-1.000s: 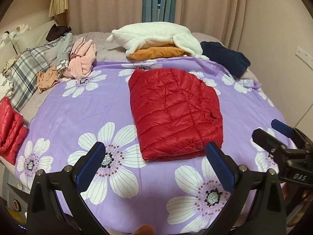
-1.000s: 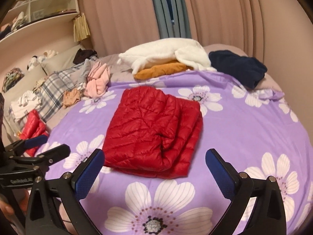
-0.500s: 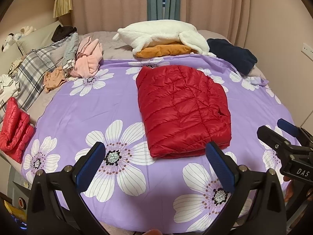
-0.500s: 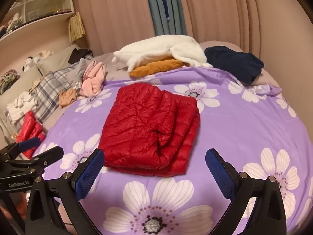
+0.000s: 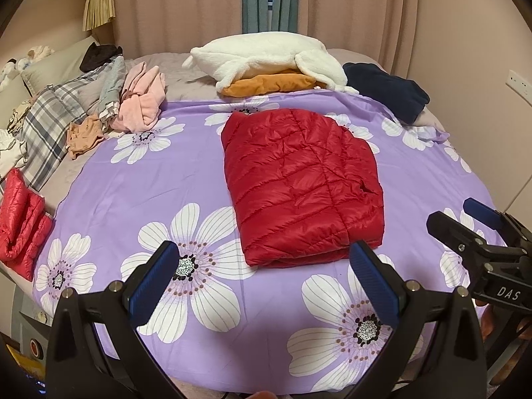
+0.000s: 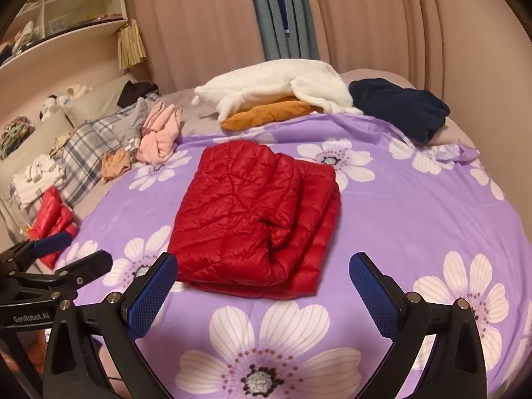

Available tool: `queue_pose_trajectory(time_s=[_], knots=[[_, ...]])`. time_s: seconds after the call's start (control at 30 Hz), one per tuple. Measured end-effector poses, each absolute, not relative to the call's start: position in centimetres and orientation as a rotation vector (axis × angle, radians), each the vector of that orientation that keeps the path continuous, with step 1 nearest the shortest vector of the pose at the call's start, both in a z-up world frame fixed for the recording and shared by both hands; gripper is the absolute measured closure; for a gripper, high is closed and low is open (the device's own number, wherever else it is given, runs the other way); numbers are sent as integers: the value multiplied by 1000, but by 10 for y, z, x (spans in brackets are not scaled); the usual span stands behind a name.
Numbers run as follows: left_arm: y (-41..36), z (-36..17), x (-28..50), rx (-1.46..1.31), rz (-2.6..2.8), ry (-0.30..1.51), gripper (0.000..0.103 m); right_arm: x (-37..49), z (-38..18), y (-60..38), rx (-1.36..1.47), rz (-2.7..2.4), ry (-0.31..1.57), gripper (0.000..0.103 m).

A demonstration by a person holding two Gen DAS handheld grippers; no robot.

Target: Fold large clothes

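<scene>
Both my claws hang released and empty: left gripper [image 5: 266,276], right gripper [image 6: 262,276]. The folded red jacket [image 5: 301,183] lies at 12 o'clock, mid-bed [image 5: 173,179]. I judge it done; I'd withdraw without brushing it, then pick another piece.

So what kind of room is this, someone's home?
Most likely a home bedroom: a bed under a flowered purple cover, pillows at its head, drawn curtains behind, and clothes such as a folded red jacket.

Each black claw [image 5: 266,276] has 2 blue textured pads [image 5: 372,281] and silver screws.
</scene>
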State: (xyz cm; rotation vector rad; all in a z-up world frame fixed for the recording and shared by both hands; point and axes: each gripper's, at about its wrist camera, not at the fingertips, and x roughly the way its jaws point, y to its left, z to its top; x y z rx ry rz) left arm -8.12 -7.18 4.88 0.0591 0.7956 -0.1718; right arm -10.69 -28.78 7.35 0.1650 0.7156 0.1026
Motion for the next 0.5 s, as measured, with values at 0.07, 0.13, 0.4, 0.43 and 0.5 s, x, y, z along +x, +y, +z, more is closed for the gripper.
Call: queue_pose_trajectory(time_s=[0.07, 0.13, 0.4, 0.43, 0.5], knots=[[-72, 48, -81, 53, -180, 801, 0, -107, 74, -288, 168, 102, 717, 1], [-72, 48, -80, 53, -186, 804, 0, -107, 74, -288, 168, 103, 716, 1], [-74, 48, -80, 50, -193, 803, 0, -107, 73, -290, 168, 111, 717, 1], [-74, 48, -80, 49, -193, 804, 0, -107, 73, -290, 169, 110, 718, 1], [-73, 48, -80, 47, -195, 805, 0, -107, 73, -290, 172, 110, 716, 1]])
